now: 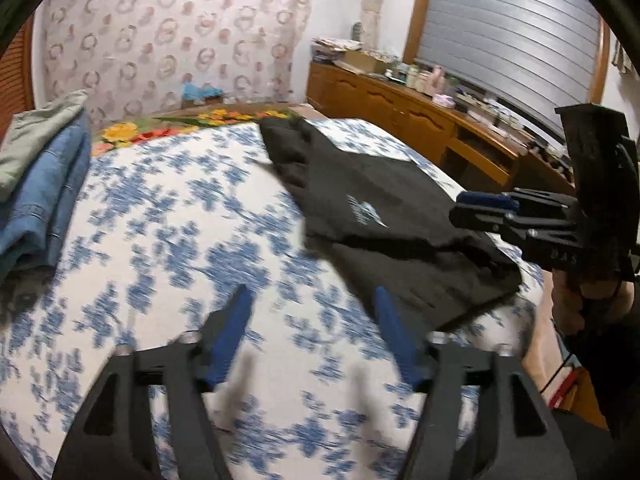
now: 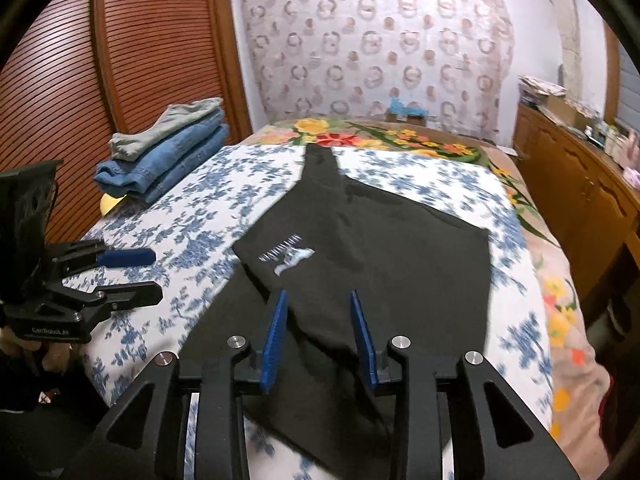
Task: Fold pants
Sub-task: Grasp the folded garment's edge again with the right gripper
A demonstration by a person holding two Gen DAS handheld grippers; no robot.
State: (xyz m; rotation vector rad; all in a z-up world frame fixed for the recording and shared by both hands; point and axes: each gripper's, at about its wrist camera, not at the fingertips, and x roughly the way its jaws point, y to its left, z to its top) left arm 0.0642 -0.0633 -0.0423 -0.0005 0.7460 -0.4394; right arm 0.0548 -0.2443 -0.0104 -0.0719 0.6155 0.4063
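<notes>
jaws, left gripper [image 1: 312,312]: spread wide, nothing between the blue pads; they hang over the bare blue-and-white sheet beside the garment.
jaws, right gripper [image 2: 318,316]: parted, pads clear of the cloth on both sides; black fabric lies below and between them, not pinched.
black pants [image 2: 360,248]: lying on the bed, partly folded, one layer doubled over another; a pale printed logo [image 2: 286,258] faces up near the folded edge; one narrow end reaches toward the head of the bed.
floral sheet [image 2: 208,216]: white with blue flowers, spread under the pants; blurred in both views.
flowered bedspread [image 2: 400,136]: yellow, orange and green blooms, showing beyond the sheet at the far end and along the right side.
stack of folded clothes [image 2: 168,156]: denim pieces with a grey-green one on top, at the bed's far left corner, well apart from the pants.
slatted wooden doors [image 2: 80,60]: behind the stack.
wooden sideboard [image 1: 400,120]: along the right wall, top crowded with small items, too small to identify.
person's hand [image 1: 576,300]: gripping the right gripper's handle.
</notes>
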